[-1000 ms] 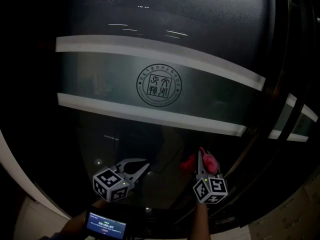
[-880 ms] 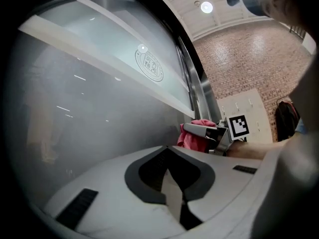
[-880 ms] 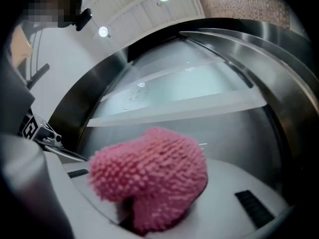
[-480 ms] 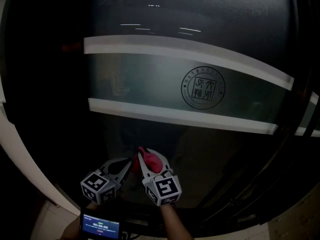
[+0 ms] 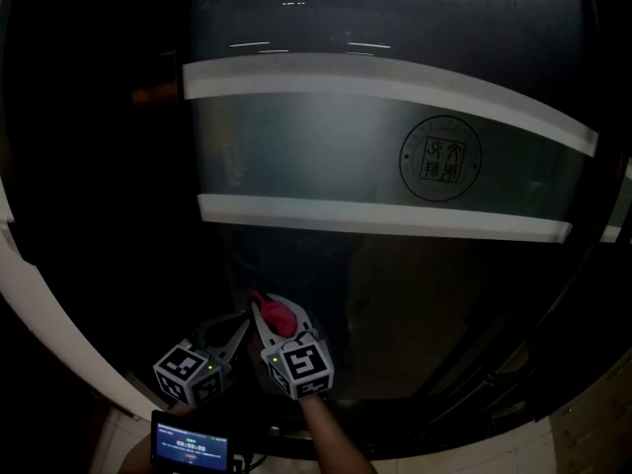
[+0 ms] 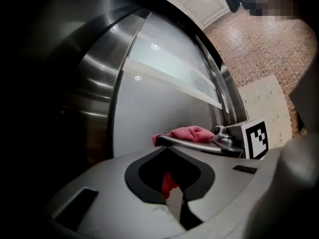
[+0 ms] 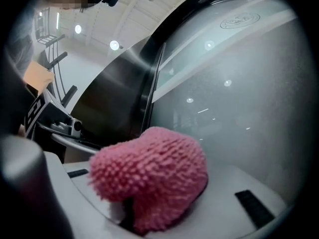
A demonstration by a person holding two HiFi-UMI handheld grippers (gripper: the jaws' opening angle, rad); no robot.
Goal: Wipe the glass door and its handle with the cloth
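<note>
Low on the door [image 5: 415,304], right gripper [image 5: 265,312] clamps the pink cloth [image 5: 279,313] against the glass; left gripper [image 5: 237,332] just beside, jaws together, empty.

My right gripper [image 5: 274,314] is held out ahead of me, low in the head view, with its marker cube facing me and my bare forearm [image 5: 334,440] running down behind it. Its jaws are clamped on the pink cloth [image 7: 149,176], which bulges out over both of them. My left gripper [image 5: 240,326] sits just beside it, a little lower and tilted toward it, jaws drawn together at the tips with nothing caught between them, only the hollow they enclose.
</note>
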